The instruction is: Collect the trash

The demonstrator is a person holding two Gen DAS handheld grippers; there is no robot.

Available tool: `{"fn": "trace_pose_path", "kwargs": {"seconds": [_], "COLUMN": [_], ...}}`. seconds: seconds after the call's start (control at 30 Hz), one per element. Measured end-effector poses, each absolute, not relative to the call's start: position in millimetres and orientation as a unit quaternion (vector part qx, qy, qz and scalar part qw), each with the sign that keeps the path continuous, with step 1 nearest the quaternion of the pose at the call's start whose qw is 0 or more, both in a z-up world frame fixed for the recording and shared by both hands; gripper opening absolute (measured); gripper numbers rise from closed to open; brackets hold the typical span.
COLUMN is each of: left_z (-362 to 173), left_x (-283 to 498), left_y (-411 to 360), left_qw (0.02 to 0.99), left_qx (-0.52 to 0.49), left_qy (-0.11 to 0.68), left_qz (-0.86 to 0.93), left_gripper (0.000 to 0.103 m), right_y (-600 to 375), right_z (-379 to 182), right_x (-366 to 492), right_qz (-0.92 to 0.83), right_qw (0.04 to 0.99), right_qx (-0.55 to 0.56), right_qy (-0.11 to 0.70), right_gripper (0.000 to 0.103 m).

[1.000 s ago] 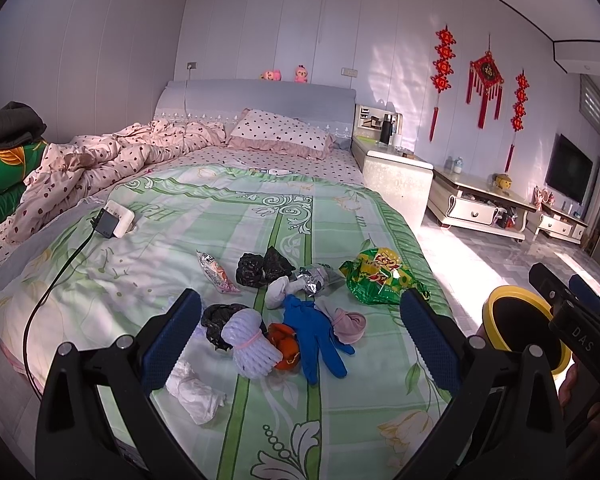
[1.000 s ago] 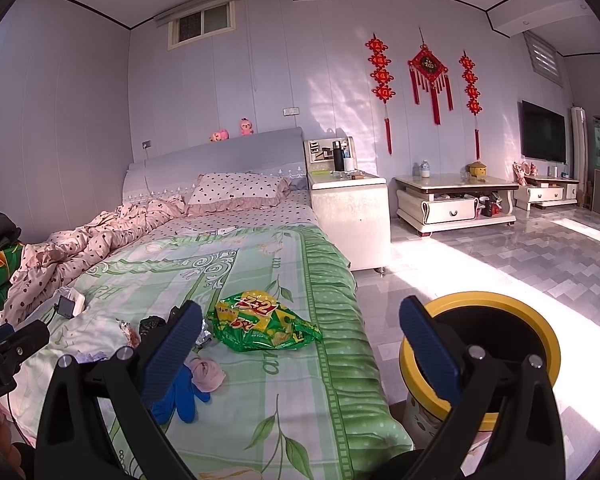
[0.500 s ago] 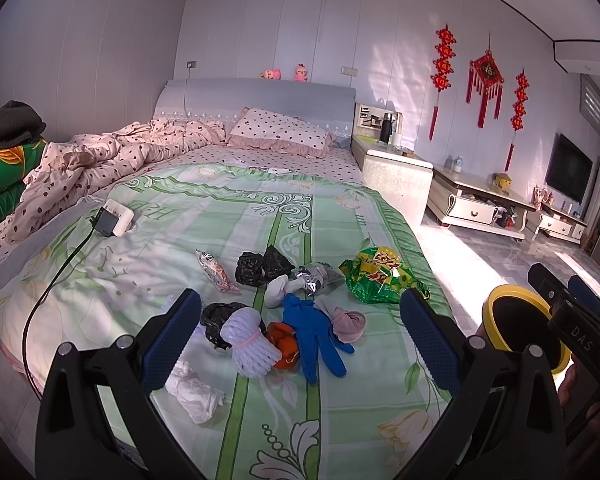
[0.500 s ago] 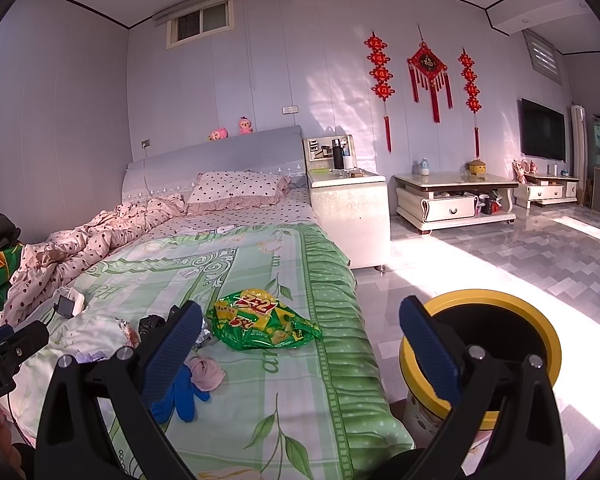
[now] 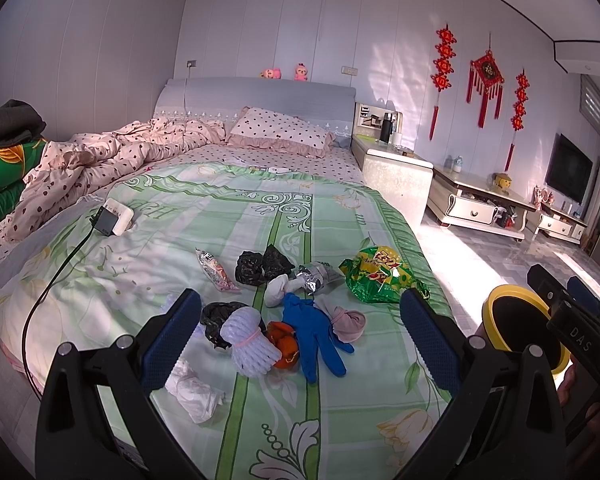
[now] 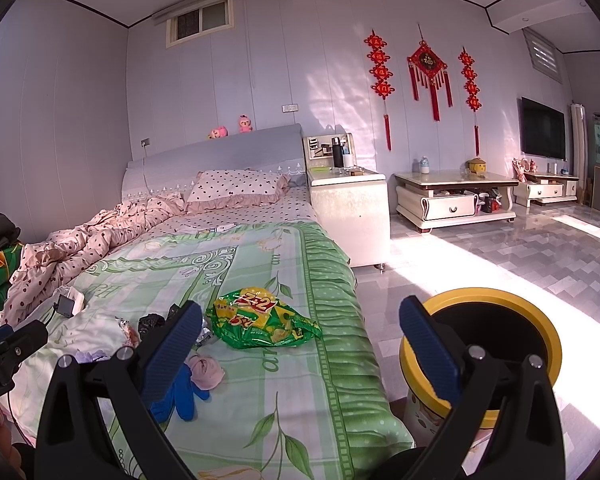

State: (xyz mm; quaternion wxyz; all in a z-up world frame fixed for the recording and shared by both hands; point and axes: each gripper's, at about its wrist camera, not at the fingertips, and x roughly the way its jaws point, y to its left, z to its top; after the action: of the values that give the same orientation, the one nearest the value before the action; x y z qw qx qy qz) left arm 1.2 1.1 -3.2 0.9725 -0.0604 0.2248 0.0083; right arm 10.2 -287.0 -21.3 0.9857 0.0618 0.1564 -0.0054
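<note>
Hovering wide-open and empty, the left gripper (image 5: 300, 320) and right gripper (image 6: 300, 334) should take the crinkly green-and-yellow snack bag (image 6: 262, 320) first (nearest the yellow-rimmed black bin (image 6: 500, 344)).

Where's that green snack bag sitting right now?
The snack bag lies on the bed near its right edge, just right of the blue glove and the pile of scraps, with the yellow bin on the floor beyond.

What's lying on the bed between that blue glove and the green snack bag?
In the left wrist view, a crumpled pinkish cloth lies between the blue glove and the green snack bag, beside the glove; bare bedspread fills the rest.
</note>
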Motion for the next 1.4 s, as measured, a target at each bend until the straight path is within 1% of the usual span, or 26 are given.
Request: {"fn": "trace_pose_path", "kwargs": {"seconds": [0.33, 0.6, 0.7, 0.73, 0.9, 1.17, 1.4], "left_z": [-3, -4, -12, -12, -17, -19, -35], "left_x": [2, 2, 4, 3, 6, 25, 39], "left_y": [1, 2, 0, -1, 4, 28, 66], "left_qw": [0.972, 0.972, 0.972, 0.972, 0.971, 0.965, 0.956], "left_qx": [-0.061, -0.061, -0.060, -0.060, -0.065, -0.078, -0.085], "left_qy": [0.225, 0.226, 0.227, 0.227, 0.231, 0.250, 0.281], "left_qz": [0.008, 0.009, 0.010, 0.011, 0.016, 0.017, 0.015], "left_gripper": [0.096, 0.096, 0.096, 0.096, 0.096, 0.096, 0.096], "right_y": [-286, -288, -288, -293, -293, -290, -287], "right_z": [-20, -31, -33, -42, -42, -40, -47], "right_x": [12, 14, 16, 15, 21, 54, 92], "right_qz": [-0.005, -0.005, -0.003, -0.003, 0.004, 0.021, 0.041], "right_qw": [0.985, 0.985, 0.984, 0.984, 0.982, 0.975, 0.967], "right_qx": [0.063, 0.063, 0.063, 0.063, 0.065, 0.044, 0.035], "right_qy": [0.158, 0.162, 0.165, 0.167, 0.179, 0.216, 0.250], "right_gripper": [0.095, 0.095, 0.095, 0.095, 0.095, 0.095, 0.095]}}
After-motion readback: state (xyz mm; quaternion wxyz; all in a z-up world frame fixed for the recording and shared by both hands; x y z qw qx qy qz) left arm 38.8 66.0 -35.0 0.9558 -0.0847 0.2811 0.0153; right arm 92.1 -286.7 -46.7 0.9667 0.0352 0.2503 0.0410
